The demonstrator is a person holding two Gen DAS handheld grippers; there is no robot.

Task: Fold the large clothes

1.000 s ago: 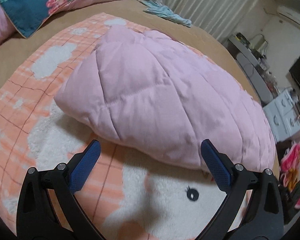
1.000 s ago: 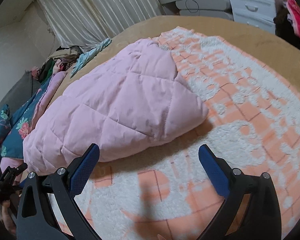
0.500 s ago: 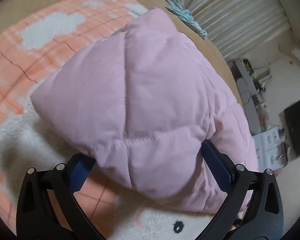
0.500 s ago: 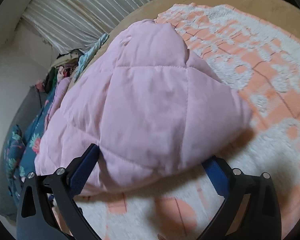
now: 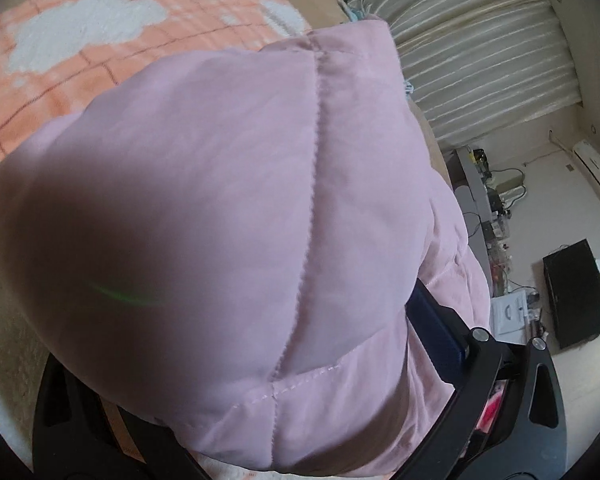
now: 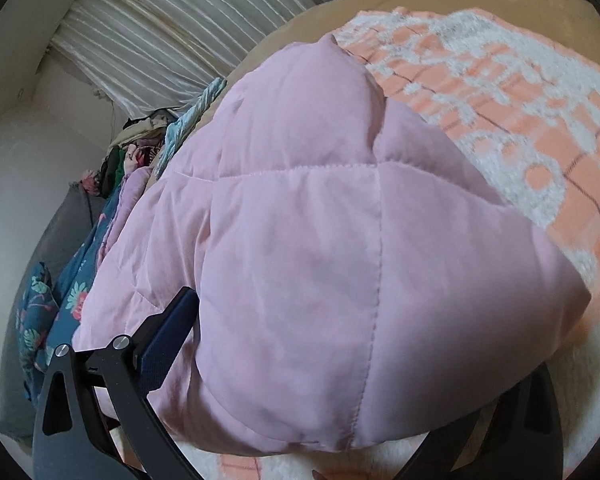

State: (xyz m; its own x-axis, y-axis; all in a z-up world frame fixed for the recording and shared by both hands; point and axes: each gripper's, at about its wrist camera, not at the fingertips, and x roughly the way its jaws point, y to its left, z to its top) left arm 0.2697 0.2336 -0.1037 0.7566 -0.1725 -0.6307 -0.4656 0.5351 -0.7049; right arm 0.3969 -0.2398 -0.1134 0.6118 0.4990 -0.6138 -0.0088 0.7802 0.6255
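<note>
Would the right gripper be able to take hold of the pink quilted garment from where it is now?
Probably yes: the right gripper is open, the pink quilted garment already bulges between its fingers, and nothing lies in between.

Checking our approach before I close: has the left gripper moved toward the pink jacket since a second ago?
Yes. The left gripper has advanced onto the jacket, which now sits between its jaws and hides most of the orange blanket.

Pink quilted puffy jacket [image 5: 228,220], stitched in big diamond panels, lay bunched in a thick folded heap on the bed's orange-and-white checked blanket [image 5: 80,40], its near edge bulging close to both cameras.
</note>
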